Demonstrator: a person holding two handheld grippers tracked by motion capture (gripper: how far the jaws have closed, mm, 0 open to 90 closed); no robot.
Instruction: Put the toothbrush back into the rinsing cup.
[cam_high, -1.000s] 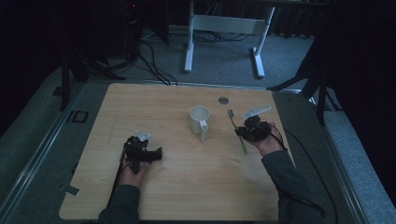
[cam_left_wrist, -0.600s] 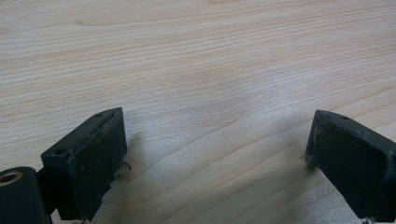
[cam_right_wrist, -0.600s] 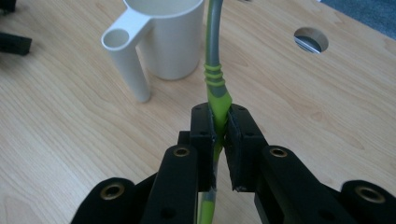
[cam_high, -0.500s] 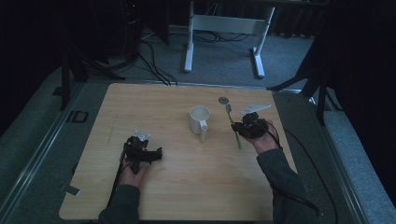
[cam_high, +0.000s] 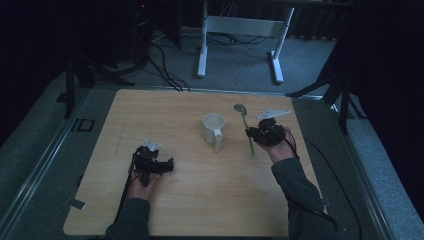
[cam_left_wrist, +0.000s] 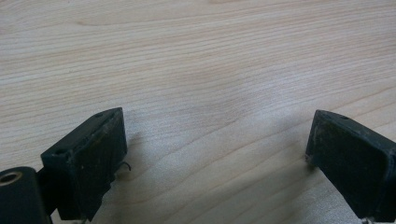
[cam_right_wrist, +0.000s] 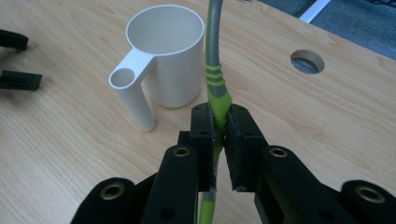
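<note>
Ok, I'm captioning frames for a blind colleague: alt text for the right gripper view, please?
The right hand-held gripper is shut on a green-and-grey toothbrush handle that points away, above a wooden table. Just beyond stands a white mug, its handle toward the camera.

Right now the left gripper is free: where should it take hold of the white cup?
Grip the white cup by its tubular handle, coming from the near, open side. The handle juts toward the person and is slim enough for the open left gripper; the body looks wider. The right gripper holds the green tool beside it, so keep left.
</note>
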